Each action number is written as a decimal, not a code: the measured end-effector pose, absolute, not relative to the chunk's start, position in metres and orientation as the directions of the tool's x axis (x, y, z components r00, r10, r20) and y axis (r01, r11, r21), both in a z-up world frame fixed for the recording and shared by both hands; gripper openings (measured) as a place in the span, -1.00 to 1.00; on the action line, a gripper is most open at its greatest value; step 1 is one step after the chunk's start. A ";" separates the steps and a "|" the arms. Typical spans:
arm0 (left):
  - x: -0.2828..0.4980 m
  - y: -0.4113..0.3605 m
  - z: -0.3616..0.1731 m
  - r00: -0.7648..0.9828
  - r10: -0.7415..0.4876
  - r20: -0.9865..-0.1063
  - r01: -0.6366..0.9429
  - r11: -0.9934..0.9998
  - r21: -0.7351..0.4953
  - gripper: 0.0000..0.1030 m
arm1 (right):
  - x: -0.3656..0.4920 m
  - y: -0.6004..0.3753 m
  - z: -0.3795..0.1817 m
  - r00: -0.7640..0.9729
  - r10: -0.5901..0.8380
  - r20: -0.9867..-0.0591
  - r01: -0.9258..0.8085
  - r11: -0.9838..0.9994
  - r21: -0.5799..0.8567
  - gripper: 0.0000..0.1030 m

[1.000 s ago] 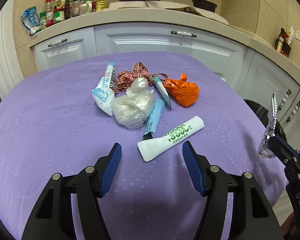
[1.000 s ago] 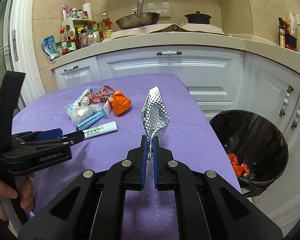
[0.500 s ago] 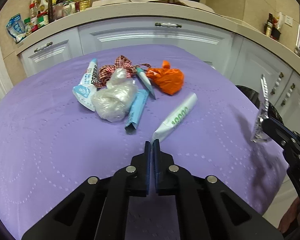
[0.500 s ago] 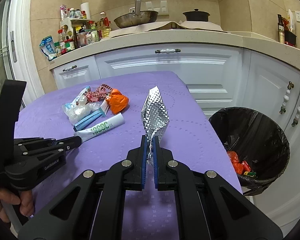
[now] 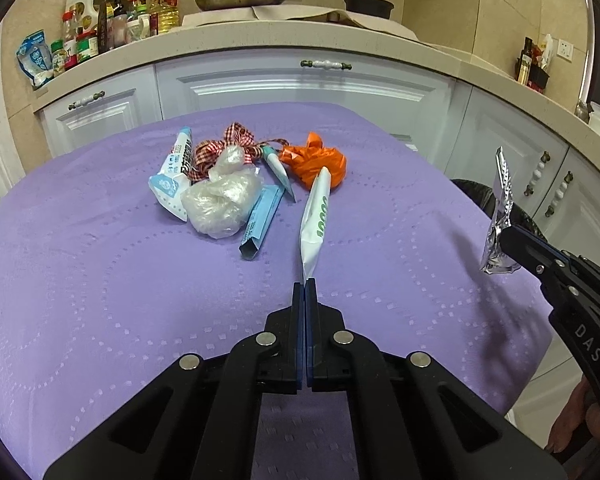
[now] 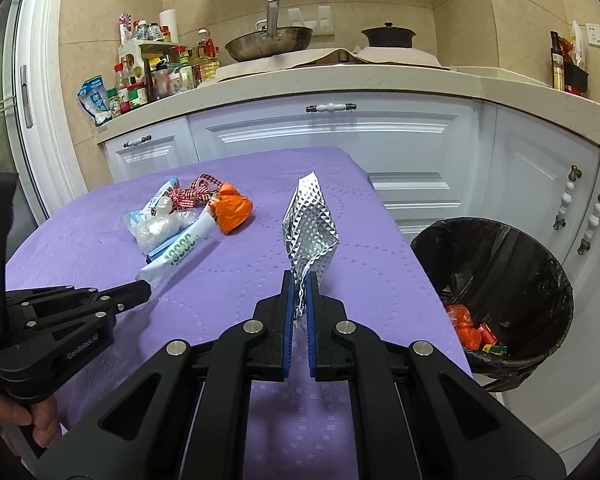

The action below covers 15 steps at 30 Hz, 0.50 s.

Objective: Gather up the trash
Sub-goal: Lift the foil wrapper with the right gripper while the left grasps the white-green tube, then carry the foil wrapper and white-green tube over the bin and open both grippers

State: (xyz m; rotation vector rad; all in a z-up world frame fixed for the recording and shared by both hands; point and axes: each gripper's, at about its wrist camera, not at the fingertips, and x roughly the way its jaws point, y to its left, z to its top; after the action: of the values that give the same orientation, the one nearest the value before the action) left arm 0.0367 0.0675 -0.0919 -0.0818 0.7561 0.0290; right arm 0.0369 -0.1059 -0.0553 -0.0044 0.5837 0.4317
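Your left gripper (image 5: 304, 286), wide a second ago, is now pinching flat end of white tube (image 5: 315, 220), lifting it off mid-tabletop (image 5: 100, 280). Your right gripper (image 6: 299, 300) is clamping silver foil pouch (image 6: 310, 224) near right edge, beside black-lined bin (image 6: 500, 288). Two pieces are awaiting drop; pile is remaining toward far edge.

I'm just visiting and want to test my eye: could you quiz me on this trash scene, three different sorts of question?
1. True or false: the right gripper holds a silver foil wrapper.
2. The left gripper has its fingers shut on: A) the orange bag, B) the white tube with green print, C) the checked ribbon.
3. Fill in: the black-lined bin stands beside the ____ tablecloth.

Key: 1 true; 2 B; 3 purple.
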 end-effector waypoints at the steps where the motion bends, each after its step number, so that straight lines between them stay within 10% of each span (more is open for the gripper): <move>1: 0.036 0.067 -0.090 0.730 -0.002 -0.684 -0.058 0.996 -0.065 -0.99 | 0.037 -0.107 -0.055 0.749 0.392 -0.533 -0.395 0.911 0.116 -0.89; 15: 0.036 0.045 -0.072 0.770 -0.005 -0.638 -0.053 0.996 -0.072 -0.99 | 0.040 -0.141 -0.045 0.797 0.324 -0.510 -0.322 0.942 0.096 -0.89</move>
State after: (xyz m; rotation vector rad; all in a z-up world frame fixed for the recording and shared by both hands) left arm 0.0355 0.0446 -0.0718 -0.0875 0.6923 0.0261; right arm 0.0404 -0.1406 -0.0451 0.0045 0.5485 0.3469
